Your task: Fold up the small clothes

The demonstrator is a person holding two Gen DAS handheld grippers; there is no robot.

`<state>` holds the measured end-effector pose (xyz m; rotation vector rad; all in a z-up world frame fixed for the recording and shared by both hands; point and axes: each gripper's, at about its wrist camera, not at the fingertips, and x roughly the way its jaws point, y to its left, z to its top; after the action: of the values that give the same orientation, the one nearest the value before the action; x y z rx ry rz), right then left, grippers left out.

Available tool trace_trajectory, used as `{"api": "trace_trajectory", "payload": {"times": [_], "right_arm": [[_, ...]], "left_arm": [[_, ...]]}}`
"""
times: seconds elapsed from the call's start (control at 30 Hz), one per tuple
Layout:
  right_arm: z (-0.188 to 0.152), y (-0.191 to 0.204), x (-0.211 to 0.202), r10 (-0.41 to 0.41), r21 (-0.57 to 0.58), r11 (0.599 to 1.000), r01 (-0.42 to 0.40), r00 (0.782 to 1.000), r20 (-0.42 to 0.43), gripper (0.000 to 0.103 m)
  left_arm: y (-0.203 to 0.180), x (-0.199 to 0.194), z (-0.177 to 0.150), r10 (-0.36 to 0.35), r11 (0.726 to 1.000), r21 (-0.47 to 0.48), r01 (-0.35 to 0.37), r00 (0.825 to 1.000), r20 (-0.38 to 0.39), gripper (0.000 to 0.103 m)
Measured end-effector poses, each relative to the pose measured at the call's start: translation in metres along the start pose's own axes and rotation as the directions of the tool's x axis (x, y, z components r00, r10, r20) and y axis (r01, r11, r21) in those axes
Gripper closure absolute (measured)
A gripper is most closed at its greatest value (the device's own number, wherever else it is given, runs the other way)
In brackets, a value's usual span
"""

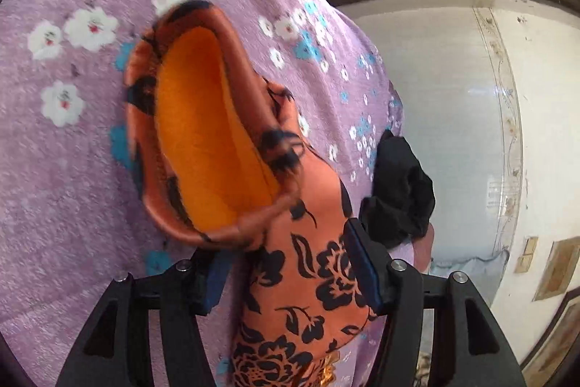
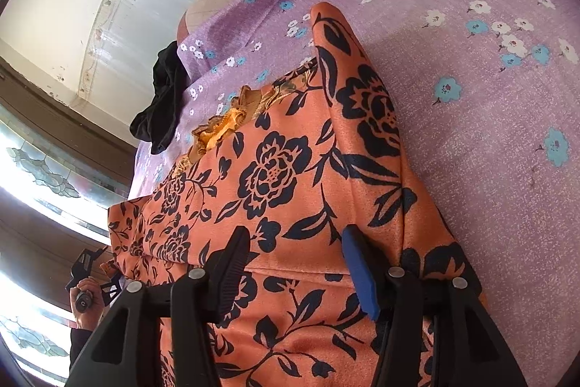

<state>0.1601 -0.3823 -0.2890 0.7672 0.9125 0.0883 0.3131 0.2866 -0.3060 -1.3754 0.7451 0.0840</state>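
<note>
Orange satin garment with a black floral print (image 2: 290, 176) fills the foreground of both wrist views, spread across the purple bedsheet with white and blue flowers (image 2: 489, 104) and partly lifted off it. Largest of the raised parts is the wide panel running under the right gripper (image 2: 297, 274), whose jaws stand fairly wide apart with cloth lying between them; whether the pads actually pinch the fabric cannot be told from this view. In the left wrist view, a sleeve or leg opening gapes toward the lens, showing a bright orange fleece lining (image 1: 206, 133), blurred as if in motion. That end runs down between the jaws of the left gripper (image 1: 286, 263), which are also well apart, with the fabric against the blue pad (image 1: 362, 263); a firm grip is not evident. A crumpled black cloth (image 1: 402, 191) sits at the sheet's edge, well clear. The step looks like an early fold, bringing one end over the body. Next, both grippers would need to close properly, carry the end across and lay it flat.
</note>
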Motion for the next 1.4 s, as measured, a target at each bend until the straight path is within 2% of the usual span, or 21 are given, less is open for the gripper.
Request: {"api": "trace_trajectory", "payload": {"times": [0.1, 0.23, 0.27, 0.33, 0.37, 0.43, 0.5, 0.53, 0.57, 0.63, 0.7, 0.8, 0.83, 0.87, 0.9, 0.93, 0.97, 1.03, 1.23, 1.3, 1.4], "right_arm": [[-0.002, 0.006, 0.001, -0.022, -0.029, 0.999, 0.022, 1.0, 0.007, 0.043], [-0.002, 0.005, 0.001, -0.02, -0.027, 0.999, 0.02, 1.0, 0.007, 0.043], [-0.002, 0.005, 0.001, -0.015, -0.024, 1.0, 0.015, 1.0, 0.006, 0.043], [-0.002, 0.004, 0.001, -0.009, -0.022, 1.0, 0.009, 1.0, 0.006, 0.043], [-0.002, 0.005, 0.001, -0.009, -0.023, 1.0, 0.009, 1.0, 0.006, 0.043], [-0.003, 0.005, 0.0, -0.012, -0.027, 1.0, 0.013, 1.0, 0.009, 0.044], [-0.003, 0.007, 0.0, -0.012, -0.027, 1.0, 0.012, 1.0, 0.01, 0.044], [-0.002, 0.007, 0.0, -0.007, -0.023, 1.0, 0.008, 1.0, 0.009, 0.044], [-0.001, 0.007, 0.0, 0.001, -0.017, 1.0, 0.0, 1.0, 0.008, 0.045], [0.0, 0.007, -0.002, 0.028, -0.003, 1.0, -0.028, 1.0, 0.007, 0.045], [0.002, 0.008, -0.007, 0.05, 0.008, 0.999, -0.05, 0.999, 0.019, 0.045], [0.006, 0.006, -0.018, 0.067, 0.027, 0.997, -0.069, 0.996, 0.061, 0.044], [0.007, 0.004, -0.024, 0.068, 0.039, 0.997, -0.071, 0.994, 0.084, 0.044], [0.008, 0.0, -0.031, 0.067, 0.053, 0.996, -0.073, 0.991, 0.115, 0.043], [0.009, -0.003, -0.037, 0.066, 0.065, 0.995, -0.075, 0.987, 0.143, 0.041], [0.011, -0.006, -0.043, 0.065, 0.075, 0.994, -0.078, 0.984, 0.163, 0.036], [0.013, -0.009, -0.048, 0.068, 0.088, 0.993, -0.085, 0.982, 0.179, 0.035], [0.015, -0.013, -0.055, 0.072, 0.107, 0.99, -0.095, 0.977, 0.199, 0.035], [0.013, -0.002, -0.055, 0.042, 0.055, 0.997, -0.054, 0.98, 0.193, 0.035], [0.012, -0.003, -0.054, 0.061, 0.063, 0.995, -0.074, 0.98, 0.187, 0.035], [0.016, -0.001, -0.057, 0.079, 0.063, 0.994, -0.093, 0.977, 0.197, 0.035]], "left_arm": [[-0.011, 0.02, -0.016, 0.01, 0.999, 0.047, -0.006, 0.996, -0.085, 0.042], [-0.017, 0.03, -0.017, 0.059, 0.995, 0.086, -0.057, 0.998, -0.02, 0.048], [-0.019, 0.031, -0.014, 0.059, 0.993, 0.104, -0.058, 0.998, -0.006, 0.072], [-0.027, 0.035, -0.01, 0.086, 0.982, 0.168, -0.089, 0.996, 0.025, 0.1], [-0.035, 0.033, -0.015, 0.085, 0.974, 0.207, -0.093, 0.995, 0.047, 0.1], [-0.061, 0.035, -0.025, 0.063, 0.943, 0.322, -0.083, 0.995, 0.071, 0.1], [-0.099, 0.032, -0.055, 0.031, 0.875, 0.48, -0.063, 0.997, 0.076, 0.1], [-0.12, 0.031, -0.076, 0.022, 0.812, 0.58, -0.062, 0.997, 0.076, 0.1], [-0.14, 0.031, -0.105, 0.023, 0.725, 0.685, -0.071, 0.997, 0.078, 0.1], [-0.172, 0.034, -0.176, 0.021, 0.517, 0.854, -0.056, 0.998, 0.053, 0.1], [-0.181, 0.042, -0.258, 0.045, 0.301, 0.952, 0.051, 0.997, -0.068, 0.1], [-0.154, 0.069, -0.383, 0.244, -0.1, 0.986, 0.135, 0.964, -0.107, 0.08], [-0.135, 0.074, -0.413, 0.289, -0.218, 0.967, 0.133, 0.955, -0.066, 0.058], [-0.115, 0.077, -0.433, 0.313, -0.303, 0.946, 0.113, 0.95, -0.013, 0.048], [-0.099, 0.077, -0.442, 0.336, -0.353, 0.931, 0.091, 0.941, 0.036, 0.048], [-0.09, 0.079, -0.443, 0.366, -0.36, 0.929, 0.084, 0.929, 0.058, 0.048], [-0.086, 0.076, -0.437, 0.389, -0.328, 0.941, 0.087, 0.92, 0.051, 0.048], [-0.095, 0.069, -0.418, 0.393, -0.221, 0.972, 0.085, 0.919, 0.009, 0.048], [-0.128, 0.022, -0.331, 0.232, 0.12, 0.992, -0.036, 0.973, 0.008, 0.025], [-0.125, 0.019, -0.307, 0.219, 0.176, 0.981, -0.086, 0.975, 0.046, 0.025], [-0.116, 0.031, -0.284, 0.275, 0.19, 0.964, -0.187, 0.952, 0.13, 0.025]]}}
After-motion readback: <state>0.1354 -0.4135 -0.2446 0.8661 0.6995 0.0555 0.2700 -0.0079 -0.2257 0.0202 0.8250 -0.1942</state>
